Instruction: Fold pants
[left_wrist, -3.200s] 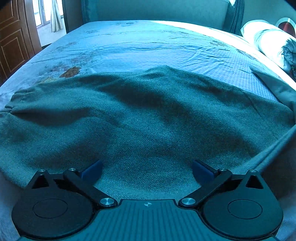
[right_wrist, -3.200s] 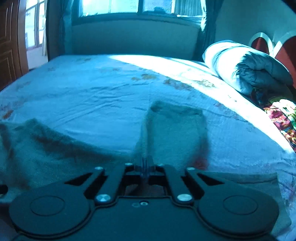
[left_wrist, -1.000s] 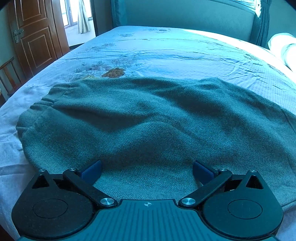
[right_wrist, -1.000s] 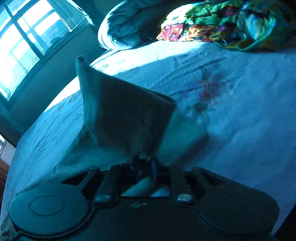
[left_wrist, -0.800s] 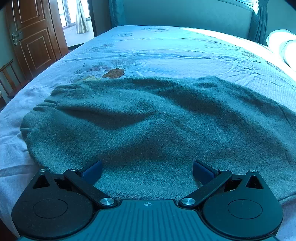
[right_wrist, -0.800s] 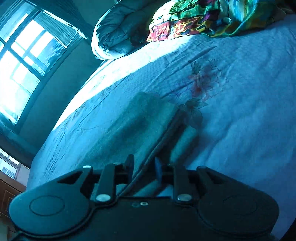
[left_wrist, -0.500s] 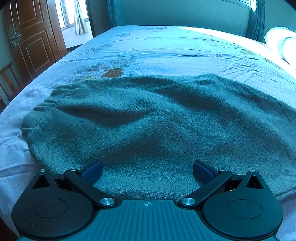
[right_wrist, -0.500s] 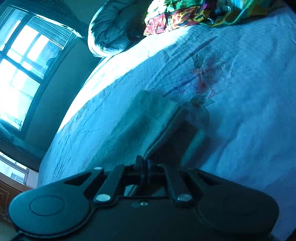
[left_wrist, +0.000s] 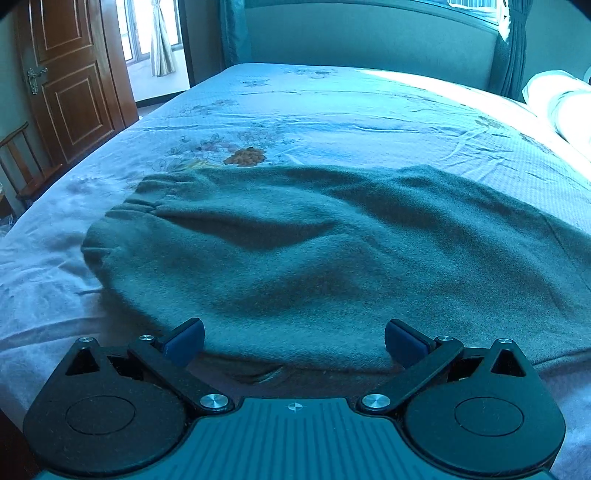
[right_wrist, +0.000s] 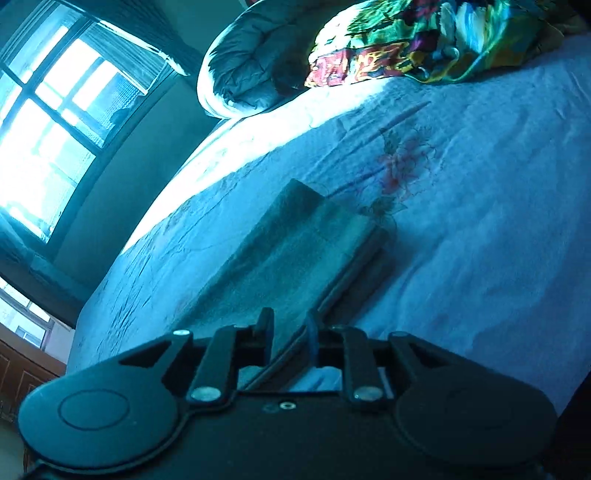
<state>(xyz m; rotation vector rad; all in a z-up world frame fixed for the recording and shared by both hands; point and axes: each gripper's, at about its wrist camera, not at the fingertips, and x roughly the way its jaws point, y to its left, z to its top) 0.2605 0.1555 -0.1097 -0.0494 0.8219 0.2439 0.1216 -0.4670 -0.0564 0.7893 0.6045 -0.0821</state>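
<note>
Grey-green knit pants (left_wrist: 314, 258) lie flat across the bed, waistband at the left (left_wrist: 122, 218). My left gripper (left_wrist: 294, 338) is open and empty just above the near edge of the pants. In the right wrist view the two pant legs (right_wrist: 306, 247) lie one on the other, hems pointing away. My right gripper (right_wrist: 290, 332) sits at the near edge of the legs, fingers a small way apart with the fabric edge between them, no longer pinching it.
The bed has a light floral sheet (left_wrist: 332, 110). A wooden door (left_wrist: 70, 74) and a chair (left_wrist: 22, 166) stand at the left. A rolled duvet (right_wrist: 251, 70) and colourful bedding (right_wrist: 424, 40) lie at the head. The near bed edge is just below both grippers.
My right gripper carried the upper leg over and laid it on the other leg, then parted its fingers. My left gripper drew back slightly; the pants' near edge now shows.
</note>
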